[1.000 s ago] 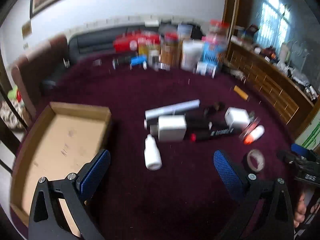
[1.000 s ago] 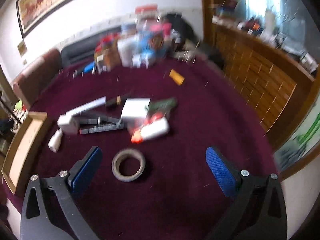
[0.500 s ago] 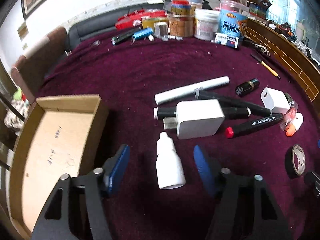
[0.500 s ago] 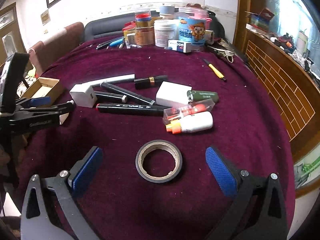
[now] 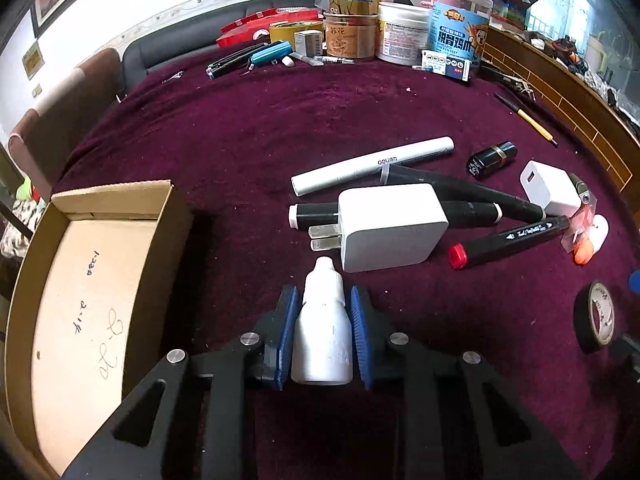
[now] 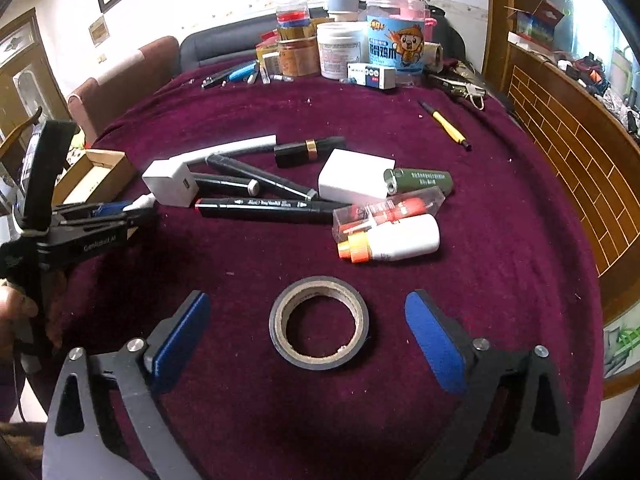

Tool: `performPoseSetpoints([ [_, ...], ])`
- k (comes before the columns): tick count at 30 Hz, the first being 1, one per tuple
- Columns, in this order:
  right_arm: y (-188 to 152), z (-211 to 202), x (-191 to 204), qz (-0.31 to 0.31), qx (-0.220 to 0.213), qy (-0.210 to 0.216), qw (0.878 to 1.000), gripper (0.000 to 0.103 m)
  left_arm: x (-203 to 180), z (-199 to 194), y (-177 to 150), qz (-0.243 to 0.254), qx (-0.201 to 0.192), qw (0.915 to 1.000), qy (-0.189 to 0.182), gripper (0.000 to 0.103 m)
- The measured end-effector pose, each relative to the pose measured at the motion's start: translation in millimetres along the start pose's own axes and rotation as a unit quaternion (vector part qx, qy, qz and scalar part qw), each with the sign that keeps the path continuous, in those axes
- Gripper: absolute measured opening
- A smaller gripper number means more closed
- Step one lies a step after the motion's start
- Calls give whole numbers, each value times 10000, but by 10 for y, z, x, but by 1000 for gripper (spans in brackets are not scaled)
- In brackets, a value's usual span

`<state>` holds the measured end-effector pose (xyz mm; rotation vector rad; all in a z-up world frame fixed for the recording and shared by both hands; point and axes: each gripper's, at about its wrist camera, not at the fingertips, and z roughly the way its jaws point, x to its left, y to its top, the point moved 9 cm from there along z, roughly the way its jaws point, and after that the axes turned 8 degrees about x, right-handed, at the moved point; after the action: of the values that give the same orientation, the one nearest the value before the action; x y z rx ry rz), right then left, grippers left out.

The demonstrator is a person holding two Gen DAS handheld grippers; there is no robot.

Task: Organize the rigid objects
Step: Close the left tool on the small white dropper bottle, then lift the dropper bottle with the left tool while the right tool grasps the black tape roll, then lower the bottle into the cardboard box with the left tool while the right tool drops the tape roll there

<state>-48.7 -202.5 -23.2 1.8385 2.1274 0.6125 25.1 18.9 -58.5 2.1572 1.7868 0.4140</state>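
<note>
A small white dropper bottle (image 5: pixel 322 332) lies on the maroon tablecloth (image 5: pixel 280 128) between the blue pads of my left gripper (image 5: pixel 323 297). Its jaws are closing and the pads touch the bottle's sides. From the right wrist view, the left gripper (image 6: pixel 132 209) shows at the left with the bottle's tip (image 6: pixel 143 201) sticking out. My right gripper (image 6: pixel 307 300) straddles a grey tape roll (image 6: pixel 278 322). Its jaws are closing slightly, with both pads well clear of the roll. An open cardboard box (image 5: pixel 80 280) sits left of the bottle.
A white charger (image 5: pixel 392 226), black markers (image 5: pixel 508 240), a white pen tube (image 5: pixel 372 164), a lipstick (image 5: pixel 490 158) and an orange-capped bottle (image 6: pixel 396 240) lie mid-table. Jars and cans (image 5: pixel 400 36) crowd the far edge. A hand (image 6: pixel 12 312) holds the left gripper.
My left gripper came down over the dropper bottle and its jaws went from wide apart to pressing its sides. My right gripper shifted until the tape roll lay between its fingers.
</note>
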Motion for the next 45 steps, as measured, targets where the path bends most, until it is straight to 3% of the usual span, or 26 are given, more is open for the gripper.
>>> performPoseSetpoints([
  [6, -41, 27, 125, -232, 132, 14, 9996, 83, -16, -222, -69, -171, -117, 9988, -444, 22],
  [13, -82, 254, 296, -499, 458, -128, 9976, 60, 109, -621, -161, -240, -442, 9970, -582, 22],
  [15, -105, 362, 291, -474, 610, -197, 9968, 45, 181, -722, -191, -300, -508, 9964, -607, 22],
  [16, -98, 373, 287, -464, 563, -241, 9970, 44, 213, -758, -207, -323, -533, 9962, -614, 22],
  [17, -100, 367, 275, -455, 533, -247, 9972, 37, 249, -795, -222, -348, -561, 9960, -610, 22],
  [19, -96, 362, 237, -354, 523, -337, 9974, 14, 323, -881, -249, -409, -642, 9954, -579, 22],
  [20, -105, 353, 225, -282, 541, -273, 9978, 8, 378, -924, -262, -435, -695, 9950, -564, 22],
  [27, 10, -32, 444, -180, 148, 65, 9997, 8, 859, -1130, -287, -727, -917, 9925, -346, 22],
  [34, 528, -421, 1393, -616, -233, 1003, 9928, 8, 1417, -1085, -66, -813, -861, 9929, 106, 22],
  [40, 1000, -98, 2353, -933, -38, 1783, 9795, 8, 1875, -733, 140, -1229, -643, 9903, -34, 22],
  [45, 1237, 458, 2941, -1076, 269, 1893, 9756, 8, 2085, -466, 128, -1546, -486, 9864, -263, 22],
])
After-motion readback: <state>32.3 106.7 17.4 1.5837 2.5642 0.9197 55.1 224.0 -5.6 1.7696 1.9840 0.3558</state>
